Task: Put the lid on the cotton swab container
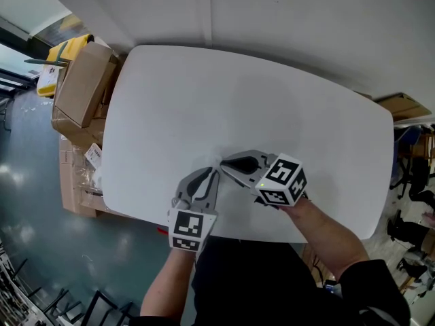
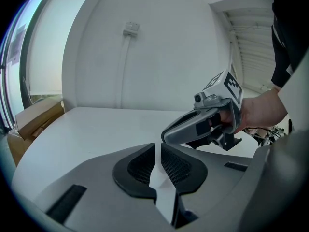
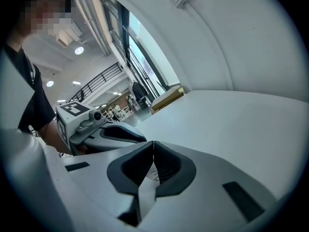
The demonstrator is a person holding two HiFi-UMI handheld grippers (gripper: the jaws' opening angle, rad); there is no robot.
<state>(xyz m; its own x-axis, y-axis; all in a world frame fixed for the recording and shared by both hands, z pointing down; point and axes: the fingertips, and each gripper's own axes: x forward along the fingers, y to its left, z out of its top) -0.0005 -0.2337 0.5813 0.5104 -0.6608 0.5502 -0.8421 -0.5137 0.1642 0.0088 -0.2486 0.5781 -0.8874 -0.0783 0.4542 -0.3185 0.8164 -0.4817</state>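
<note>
- Boxes (image 1: 81,87) of cardboard sit on the floor at the far left, beside the desk (image 1: 204,94).
- My left gripper (image 1: 213,174) hangs over the desk's near edge. Its fingers (image 2: 140,166) are a thin slit apart, with only bare desk between them.
- My right gripper (image 1: 224,163) is just right of it, tips close together. Its fingers (image 3: 166,166) are closed, with nothing I can make out between them.
- I cannot find the cotton swab container or the lid in any view.

White table (image 1: 204,100), cardboard boxes (image 1: 85,87) alongside
</note>
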